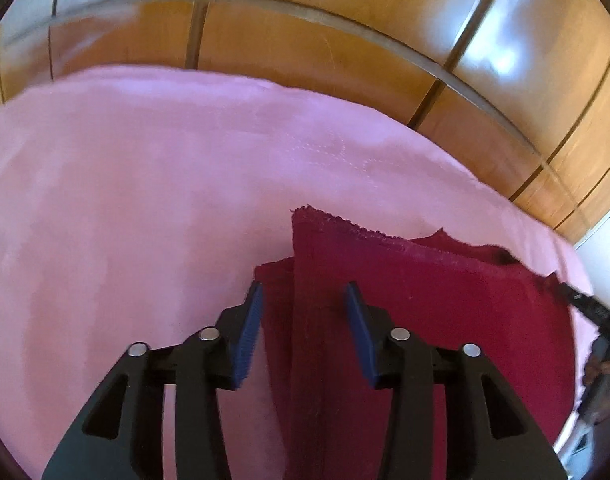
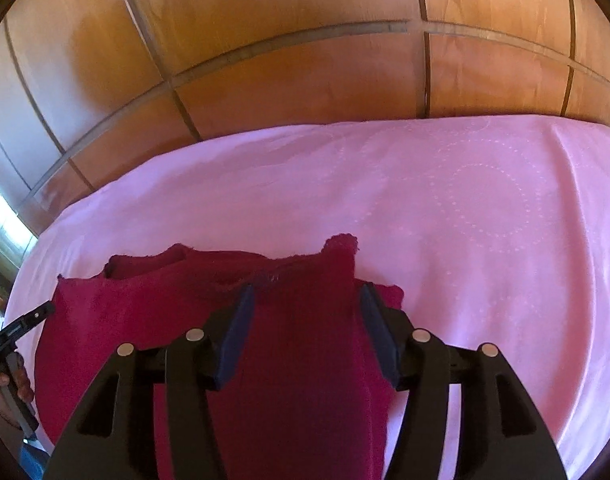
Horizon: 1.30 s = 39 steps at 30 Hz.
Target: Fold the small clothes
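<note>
A dark red garment (image 1: 425,304) lies flat on a pink bedspread (image 1: 145,200), with a side panel folded inward. My left gripper (image 1: 303,292) is open above the garment's left folded edge, jaws apart with nothing between them. The right wrist view shows the same garment (image 2: 165,312) on the bedspread (image 2: 465,208). My right gripper (image 2: 305,296) is open above the garment's right folded strip and holds nothing. The right gripper's black tip (image 1: 585,304) shows at the garment's far right edge in the left view. The left gripper's tip (image 2: 29,320) shows at the garment's left edge in the right view.
A glossy wooden wardrobe wall (image 2: 305,60) with panel grooves stands just behind the bed; it also shows in the left wrist view (image 1: 385,40). A person's hand (image 2: 9,384) holds the left tool at the bed's left side.
</note>
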### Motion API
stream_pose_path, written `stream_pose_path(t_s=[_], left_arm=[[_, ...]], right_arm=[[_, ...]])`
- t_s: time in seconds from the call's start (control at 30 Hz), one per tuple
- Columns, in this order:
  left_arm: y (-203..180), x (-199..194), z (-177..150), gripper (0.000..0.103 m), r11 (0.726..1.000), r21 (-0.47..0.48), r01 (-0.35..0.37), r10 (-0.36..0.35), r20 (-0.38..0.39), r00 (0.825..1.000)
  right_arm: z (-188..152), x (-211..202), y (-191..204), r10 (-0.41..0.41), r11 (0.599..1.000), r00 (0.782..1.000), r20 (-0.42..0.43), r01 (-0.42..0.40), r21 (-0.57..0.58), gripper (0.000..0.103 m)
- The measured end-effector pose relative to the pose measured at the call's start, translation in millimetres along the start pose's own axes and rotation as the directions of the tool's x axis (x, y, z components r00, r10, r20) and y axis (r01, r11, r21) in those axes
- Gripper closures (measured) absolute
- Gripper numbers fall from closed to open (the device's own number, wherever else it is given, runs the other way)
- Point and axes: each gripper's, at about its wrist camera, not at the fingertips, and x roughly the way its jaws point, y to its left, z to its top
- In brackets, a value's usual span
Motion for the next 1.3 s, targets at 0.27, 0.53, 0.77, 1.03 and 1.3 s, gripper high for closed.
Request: stream_pose_path(t_s=[0.27,0.53,0.77,1.03,1.3], left_arm=[[-15,-6,11,0.098,0.999,0.049,-0.003,-0.002,0.099,0.995],[-23,40,13,0.097,0.984,0.082,-0.158,0.158,0.005,0.987],[-37,-20,-3,0.097,0.969,0.102,-0.226,0.211,0.145,0.967],[-56,-62,-77,0.097,0.97,0.181,-0.163,0.138,0.143,0.98],[-50,-50,-96,0.097,0.97,0.155,-0.188,0.178,0.074,0.981]], right_arm=[[18,-9,-9,-0.02,0.998,0.994,0.105,0.014,0.059,0.099],[13,47,-17,-0.101,0.993,0.995,-0.017,0.102,0.055,0.098],[0,-7,9,-0.062,0.998,0.99,0.124,0.062,0.005,0.045],[-63,-31,49,0.082,0.995,0.995,0.056,-0.078,-0.067,0.045],[-72,-10,19,0.04,0.998,0.999,-0.016,-0.039,0.042,0.051]])
